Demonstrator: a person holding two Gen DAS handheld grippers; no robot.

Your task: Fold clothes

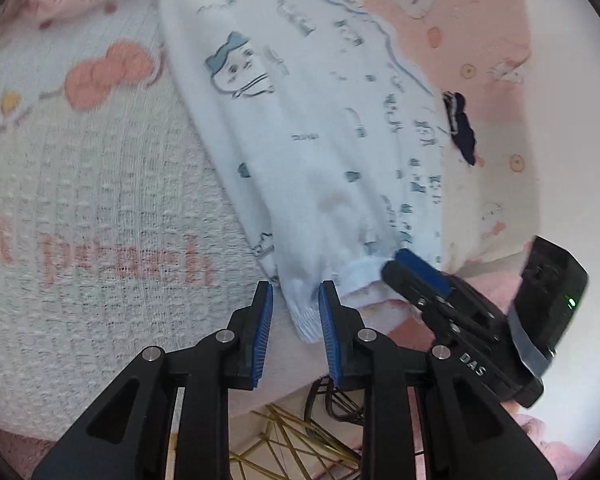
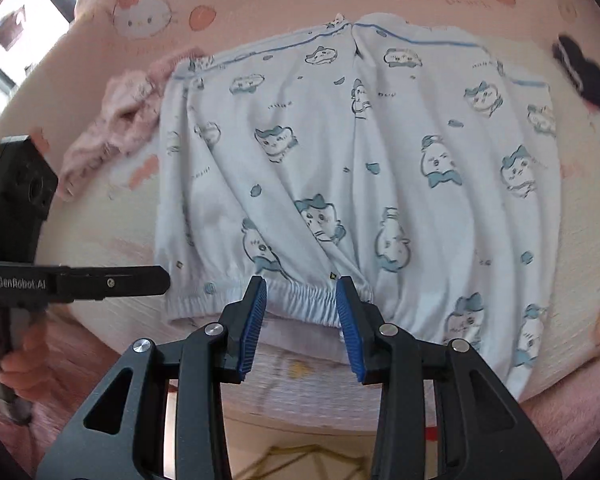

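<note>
Pale-blue pyjama trousers lie flat, cuffs probably twd cam.

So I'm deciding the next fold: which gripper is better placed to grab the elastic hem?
Probably the right gripper: its open fingers straddle the gathered elastic hem of the light blue pajama garment. The left gripper sits at the hem's corner.

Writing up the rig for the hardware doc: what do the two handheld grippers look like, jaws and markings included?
Both match: black angular linkage arms with silver pivot pins, ending in ribbed blue pads. Left gripper; right gripper. Seen from the other side, the right one has a boxy black body with "DAS" in white, a green light and grey tape; the left one reads "GenRobot.AI" in white on its side. No cables or sleeves are visible.
</note>
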